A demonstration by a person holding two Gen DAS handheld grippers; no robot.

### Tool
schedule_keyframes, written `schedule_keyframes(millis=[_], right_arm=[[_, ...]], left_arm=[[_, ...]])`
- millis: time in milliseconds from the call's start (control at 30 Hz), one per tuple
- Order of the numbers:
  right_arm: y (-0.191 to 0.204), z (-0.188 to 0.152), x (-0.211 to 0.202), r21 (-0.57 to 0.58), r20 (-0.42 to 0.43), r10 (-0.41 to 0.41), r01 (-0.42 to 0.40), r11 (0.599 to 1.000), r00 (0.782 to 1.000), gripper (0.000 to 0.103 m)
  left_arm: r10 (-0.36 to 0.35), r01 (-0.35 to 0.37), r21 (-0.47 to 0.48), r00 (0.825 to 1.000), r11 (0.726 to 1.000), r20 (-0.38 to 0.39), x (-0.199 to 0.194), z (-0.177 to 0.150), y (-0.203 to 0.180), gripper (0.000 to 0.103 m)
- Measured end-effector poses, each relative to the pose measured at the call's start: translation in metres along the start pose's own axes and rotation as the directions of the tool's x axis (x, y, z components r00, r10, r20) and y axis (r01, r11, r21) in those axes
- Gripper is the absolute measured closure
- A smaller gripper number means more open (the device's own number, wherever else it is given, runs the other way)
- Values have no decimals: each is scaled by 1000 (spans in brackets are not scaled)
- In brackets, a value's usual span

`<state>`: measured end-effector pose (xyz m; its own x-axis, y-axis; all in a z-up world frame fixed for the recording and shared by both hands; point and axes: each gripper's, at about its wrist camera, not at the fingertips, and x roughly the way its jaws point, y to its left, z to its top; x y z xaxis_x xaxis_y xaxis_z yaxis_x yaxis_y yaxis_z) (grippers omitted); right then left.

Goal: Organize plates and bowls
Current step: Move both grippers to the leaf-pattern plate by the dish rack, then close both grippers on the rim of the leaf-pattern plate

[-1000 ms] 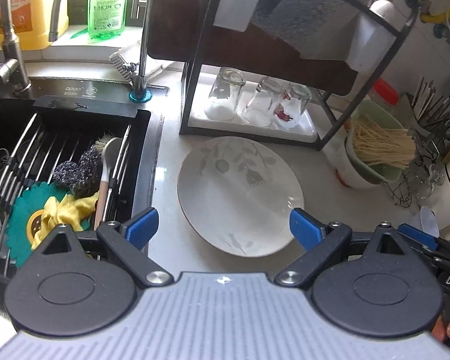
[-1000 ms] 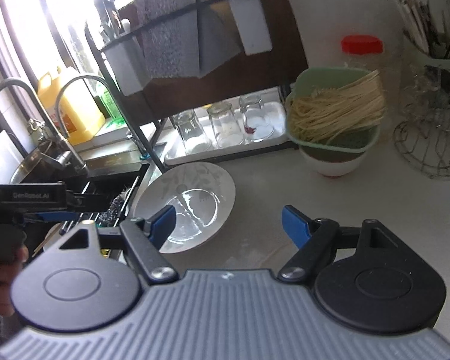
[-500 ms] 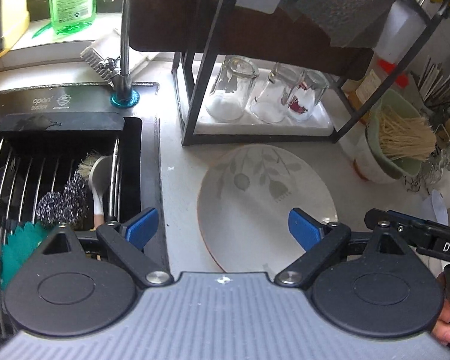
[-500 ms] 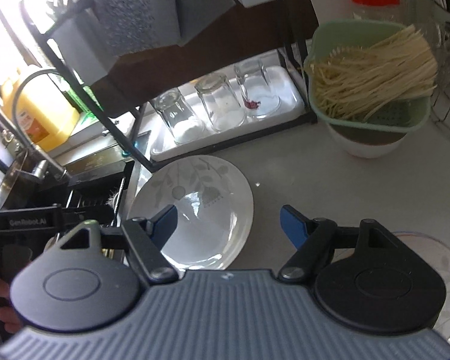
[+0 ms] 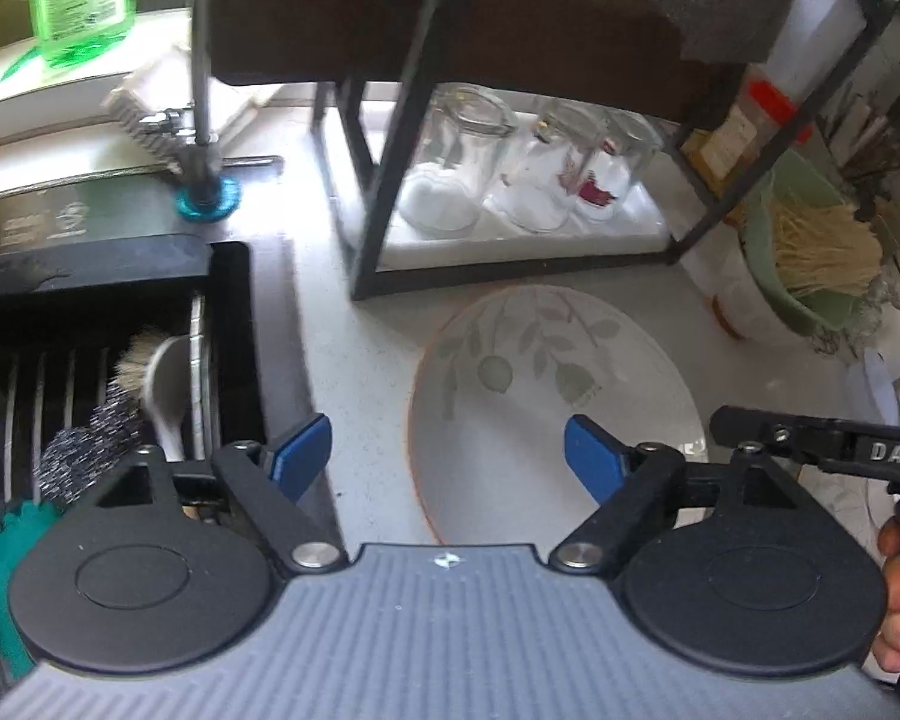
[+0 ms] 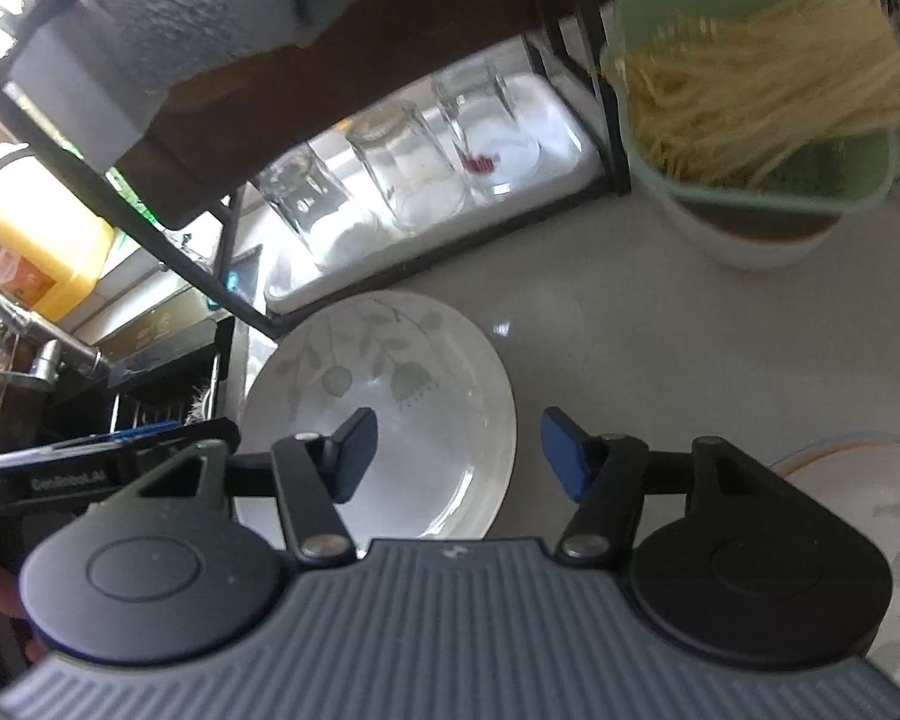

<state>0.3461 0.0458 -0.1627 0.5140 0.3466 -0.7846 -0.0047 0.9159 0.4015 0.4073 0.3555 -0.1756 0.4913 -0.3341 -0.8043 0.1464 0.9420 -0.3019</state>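
Your left gripper (image 5: 447, 456) and right gripper (image 6: 459, 450) both stand spread and empty over the leaf-patterned plate (image 6: 390, 408) on the counter (image 6: 630, 330), its near rim hidden beneath them, rack (image 6: 612, 138) close behind, second plate (image 6: 870, 498) cut off right.

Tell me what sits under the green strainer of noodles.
A white bowl carries the green strainer holding dry noodles. The bowl's inside is hidden by the strainer.

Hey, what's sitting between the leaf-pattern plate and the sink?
Nothing: in the left wrist view, only a bare strip of white countertop separates the leaf-pattern plate from the sink.
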Motion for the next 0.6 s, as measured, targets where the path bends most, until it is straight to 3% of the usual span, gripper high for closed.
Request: schedule_keyframes(millis=[33, 100, 200, 333, 433, 500, 600], right_arm=[[-1, -1, 3, 5, -12, 0, 0, 1000, 1000, 43], [-3, -2, 9, -1, -34, -19, 19, 1000, 999, 56], [-6, -2, 17, -2, -52, -40, 40, 999, 998, 65], [-11, -1, 26, 12, -73, -49, 50, 999, 996, 72], [-11, 1, 32, 19, -69, -41, 42, 999, 997, 78], [-9, 2, 37, 19, -71, -55, 57, 998, 996, 91], [-8, 2, 42, 13, -80, -84, 85, 996, 993, 93]], left_arm=[[-14, 14, 6, 1000, 1000, -4, 4, 0, 0, 19], [-20, 20, 11, 1000, 1000, -21, 13, -1, 1, 23], [1, -2, -11, 999, 1000, -35, 24, 1, 4, 38], [-22, 20, -35, 999, 999, -49, 36, 5, 9, 50], [-33, 32, -6, 998, 999, -52, 41, 11, 7, 52], [-20, 22, 17, 998, 1000, -62, 44, 15, 8, 55], [-47, 48, 6, 996, 999, -77, 47, 21, 13, 60]])
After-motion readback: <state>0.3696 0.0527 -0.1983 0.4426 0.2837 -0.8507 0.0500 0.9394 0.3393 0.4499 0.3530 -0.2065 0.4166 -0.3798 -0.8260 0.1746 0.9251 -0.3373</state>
